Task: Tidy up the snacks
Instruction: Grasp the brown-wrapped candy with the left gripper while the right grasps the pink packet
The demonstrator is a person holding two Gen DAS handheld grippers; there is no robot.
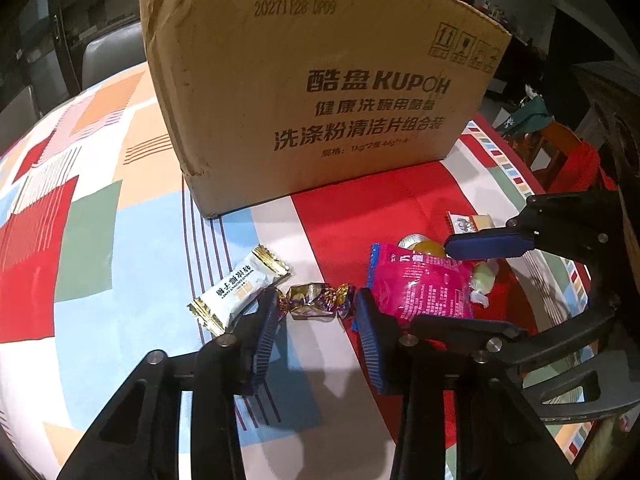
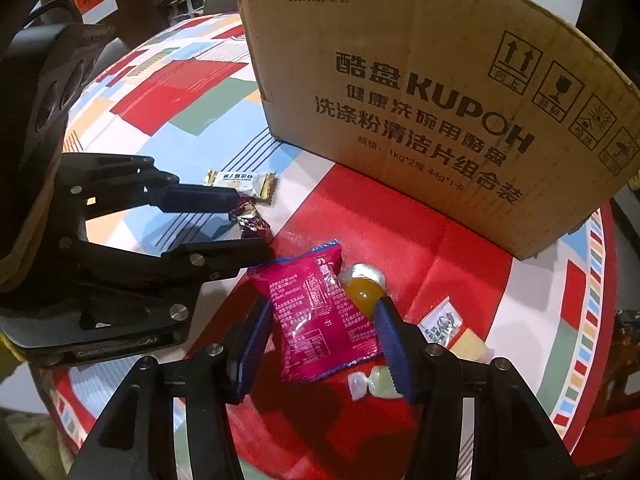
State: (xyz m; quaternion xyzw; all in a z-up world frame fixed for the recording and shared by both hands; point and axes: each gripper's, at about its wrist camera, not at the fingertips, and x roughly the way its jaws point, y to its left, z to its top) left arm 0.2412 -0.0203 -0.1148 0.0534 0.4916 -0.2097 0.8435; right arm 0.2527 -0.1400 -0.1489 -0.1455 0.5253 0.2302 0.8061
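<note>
- In the left wrist view, our left gripper (image 1: 316,304) has its fingers spread on both sides of a purple-gold wrapped candy (image 1: 318,300) on the bench (image 1: 100,240); we see no pinch yet.
- A white coconut candy bar (image 1: 240,290) lies just left, a pink snack packet (image 1: 420,288) just right, and a cardboard box (image 1: 320,92) stands behind.
- In the right wrist view, our right gripper (image 2: 320,320) has its fingers spread around the pink snack packet (image 2: 320,316).
- An orange jelly cup (image 2: 362,286) touches the packet, and a pale green candy (image 2: 374,380) lies near it.
</note>
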